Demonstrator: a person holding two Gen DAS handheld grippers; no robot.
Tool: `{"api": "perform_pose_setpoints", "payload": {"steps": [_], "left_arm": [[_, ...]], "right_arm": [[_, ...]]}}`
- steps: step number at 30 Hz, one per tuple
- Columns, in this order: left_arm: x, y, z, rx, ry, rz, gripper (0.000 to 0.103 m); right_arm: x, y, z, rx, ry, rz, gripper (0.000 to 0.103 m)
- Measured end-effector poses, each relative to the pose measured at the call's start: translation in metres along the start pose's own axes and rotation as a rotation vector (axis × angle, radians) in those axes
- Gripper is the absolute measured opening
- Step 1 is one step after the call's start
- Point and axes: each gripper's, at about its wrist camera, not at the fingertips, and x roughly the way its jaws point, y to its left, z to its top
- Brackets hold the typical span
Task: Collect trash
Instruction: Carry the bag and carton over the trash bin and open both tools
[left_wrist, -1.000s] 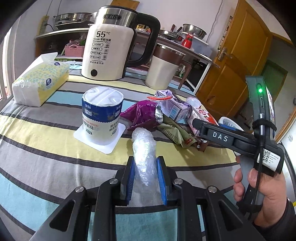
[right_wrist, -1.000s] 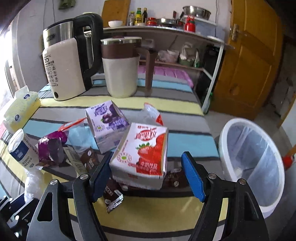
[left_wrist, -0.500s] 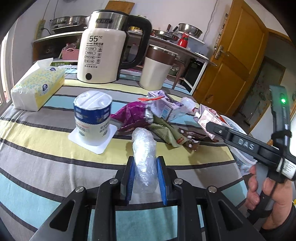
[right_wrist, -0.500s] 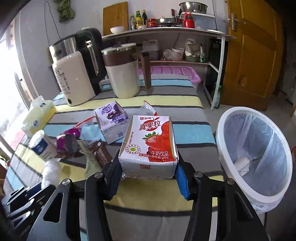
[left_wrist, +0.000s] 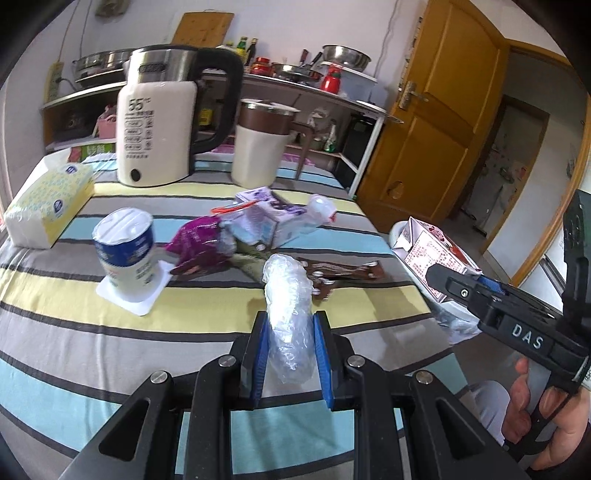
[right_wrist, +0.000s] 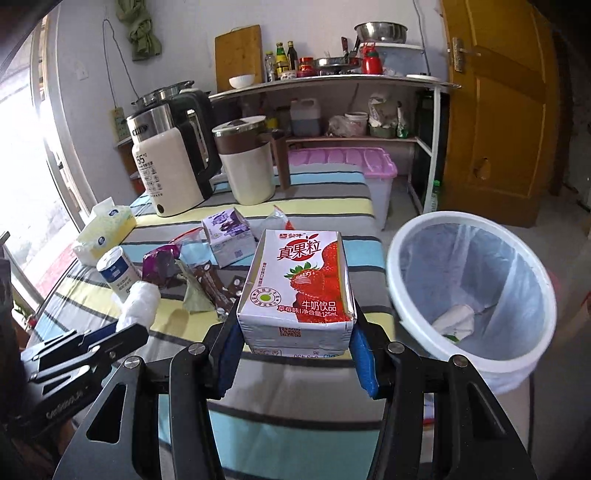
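Note:
My left gripper (left_wrist: 290, 332) is shut on a crumpled clear plastic bag (left_wrist: 288, 295) and holds it above the striped table (left_wrist: 74, 332). My right gripper (right_wrist: 295, 339) is shut on a red and white strawberry milk carton (right_wrist: 299, 288), lifted above the table near its right edge. The carton also shows in the left wrist view (left_wrist: 432, 254). A white bin (right_wrist: 469, 284) with a clear liner stands on the floor right of the table. A purple carton (right_wrist: 229, 236), a purple wrapper (right_wrist: 160, 264) and brown wrappers (right_wrist: 214, 284) lie mid-table.
A white kettle (left_wrist: 159, 122), a cream and brown jug (left_wrist: 258, 144), a tissue pack (left_wrist: 48, 206) and a blue and white cup (left_wrist: 123, 254) stand on the table. A pink-lidded box (right_wrist: 343, 162) and shelves are behind. A wooden door (right_wrist: 498, 110) is right.
My right gripper closed on the strawberry carton, lifted it off the table and carried it right toward the bin. My left gripper rose a little with the plastic bag.

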Motion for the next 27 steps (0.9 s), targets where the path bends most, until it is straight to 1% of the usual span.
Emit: {"api": "perform_pose_setpoints", "payload": {"steps": [8,15,27], "left_arm": [[0.004,-0.030,0.003,0.063,0.002,-0.020,0.024],[0.013,-0.059,0.009,0.120,0.000,-0.039,0.024],[0.040,-0.112,0.021,0.202,0.017,-0.116,0.024]], "right_arm": [[-0.023,-0.024,-0.008,0.030,-0.025,-0.024,0.053],[-0.034,-0.051,-0.012,0.068,-0.039,-0.057,0.053],[-0.044,-0.106,-0.018,0.156,-0.053,-0.145,0.053]]}}
